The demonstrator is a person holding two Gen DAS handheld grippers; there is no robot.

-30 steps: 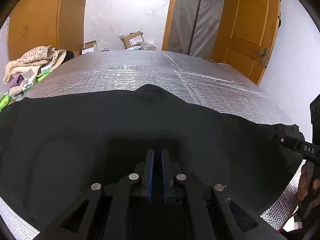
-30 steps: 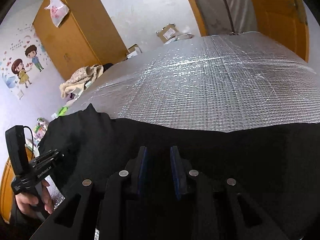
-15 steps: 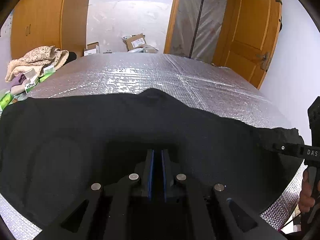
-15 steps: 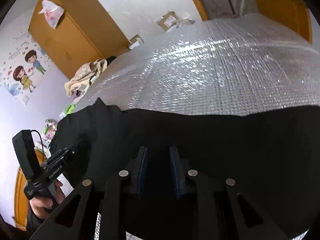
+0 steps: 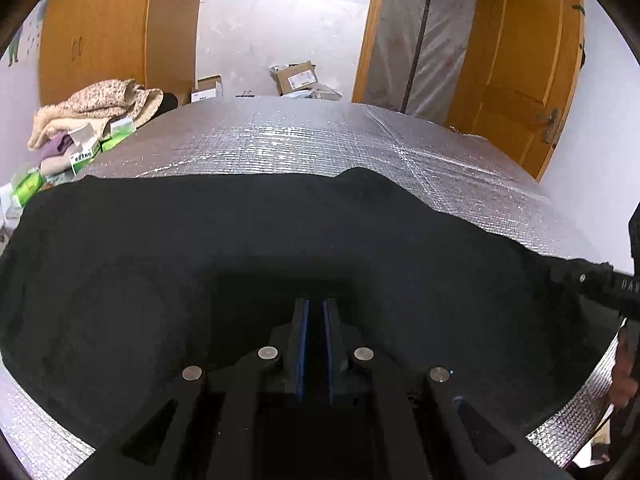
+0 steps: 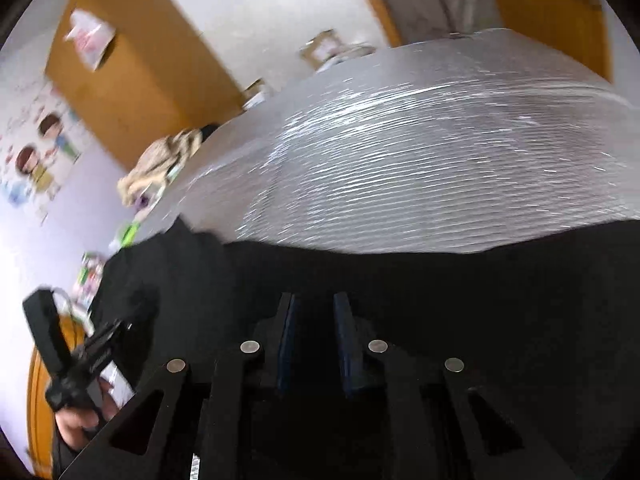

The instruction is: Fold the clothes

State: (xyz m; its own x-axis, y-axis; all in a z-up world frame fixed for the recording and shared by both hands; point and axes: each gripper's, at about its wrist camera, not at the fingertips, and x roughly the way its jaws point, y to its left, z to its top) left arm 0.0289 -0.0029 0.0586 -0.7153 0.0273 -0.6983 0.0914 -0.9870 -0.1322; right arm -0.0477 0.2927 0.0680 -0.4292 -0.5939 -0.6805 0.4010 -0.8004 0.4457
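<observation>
Narrower now, the right claw (image 6: 314,308) is closing over the black garment (image 6: 460,292) spread across the lower frame on the silver surface (image 6: 420,160), left claw (image 5: 315,312) pinched on its near edge.

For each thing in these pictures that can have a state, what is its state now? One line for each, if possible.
black garment: spread flat on the silver cover, near edge by both grippers.
left gripper: fingers nearly together, black cloth around them; grip not clear.
right gripper: fingers apart and closing, over black cloth.
wooden door: open.
beige clothes pile: crumpled, unfolded.
</observation>
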